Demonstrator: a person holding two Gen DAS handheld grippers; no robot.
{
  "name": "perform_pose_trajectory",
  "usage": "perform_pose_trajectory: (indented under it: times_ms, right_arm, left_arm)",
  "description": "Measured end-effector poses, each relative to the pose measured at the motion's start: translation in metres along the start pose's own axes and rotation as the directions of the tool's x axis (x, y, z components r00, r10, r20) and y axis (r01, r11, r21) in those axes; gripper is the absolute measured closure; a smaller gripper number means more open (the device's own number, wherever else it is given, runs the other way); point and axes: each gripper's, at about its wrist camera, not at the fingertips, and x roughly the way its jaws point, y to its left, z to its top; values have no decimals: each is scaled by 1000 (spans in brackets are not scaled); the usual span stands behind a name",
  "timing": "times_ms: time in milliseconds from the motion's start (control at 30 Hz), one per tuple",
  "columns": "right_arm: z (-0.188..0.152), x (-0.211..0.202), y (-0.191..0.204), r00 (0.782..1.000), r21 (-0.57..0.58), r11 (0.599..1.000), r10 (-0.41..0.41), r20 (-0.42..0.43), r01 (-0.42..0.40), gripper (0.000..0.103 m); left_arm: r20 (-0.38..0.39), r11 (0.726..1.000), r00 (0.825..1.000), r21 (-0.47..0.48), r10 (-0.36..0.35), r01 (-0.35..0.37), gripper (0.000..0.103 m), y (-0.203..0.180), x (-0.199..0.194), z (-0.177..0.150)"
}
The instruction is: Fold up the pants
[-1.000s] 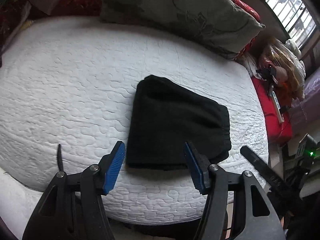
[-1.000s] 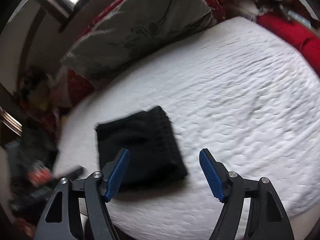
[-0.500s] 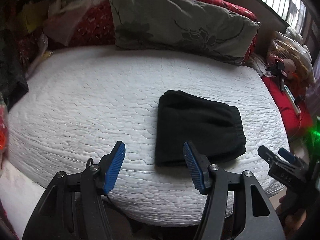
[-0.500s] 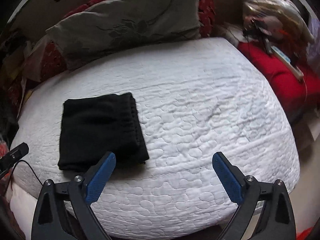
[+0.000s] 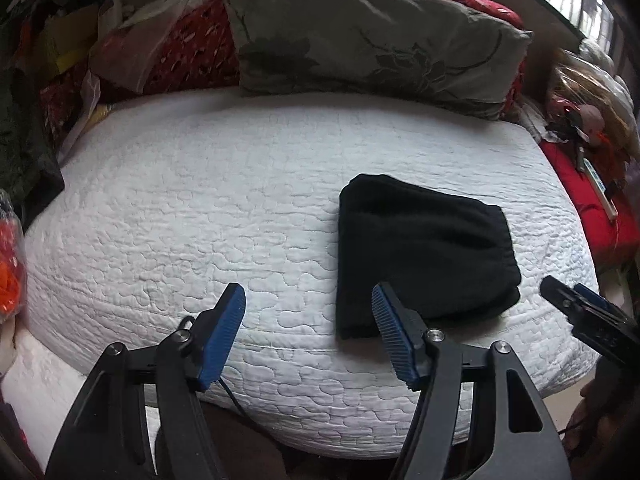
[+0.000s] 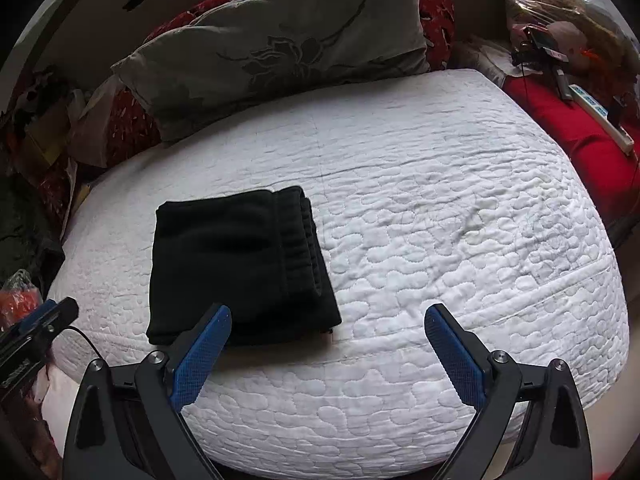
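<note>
The black pants (image 5: 420,248) lie folded into a compact rectangle on the white quilted mattress (image 5: 200,200); in the right wrist view the pants (image 6: 236,264) show the waistband along their right side. My left gripper (image 5: 308,312) is open and empty, held back from the bed's near edge, just left of the pants. My right gripper (image 6: 328,328) is open and empty, near the front edge, to the right of the pants. Neither touches the pants.
A grey flowered pillow (image 5: 372,36) leans at the head of the bed. Red fabric and clutter (image 6: 576,120) sit to the right. Bags and clothes (image 5: 60,60) pile at the left. The right gripper's tip (image 5: 580,312) shows in the left wrist view.
Both grippers have pulled back and away from the folded pants, staying open. The pants have not moved.
</note>
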Motion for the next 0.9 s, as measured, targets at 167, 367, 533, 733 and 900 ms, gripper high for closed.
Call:
perform_pose_trajectory:
  times_ms: [167, 367, 533, 733, 900]
  right_arm:
    - [8, 0, -8, 1000, 20, 1000, 3, 13, -3, 5]
    - [16, 10, -17, 1000, 51, 999, 11, 1, -11, 5]
    - [24, 30, -27, 998, 82, 996, 50, -49, -46, 5]
    - [36, 57, -33, 985, 133, 983, 142, -100, -128, 5]
    - [43, 82, -28, 971, 155, 974, 189, -144, -167, 5]
  left_arm:
    - [-20, 999, 999, -24, 25, -25, 38, 7, 14, 3]
    - [-104, 1000, 994, -23, 18, -20, 38, 20, 39, 14]
    - [-186, 990, 978, -119, -97, 75, 38, 42, 63, 36]
    - [-252, 952, 929, -209, -272, 222, 38, 38, 87, 51]
    - [-300, 935, 893, -224, -335, 275, 38, 19, 114, 50]
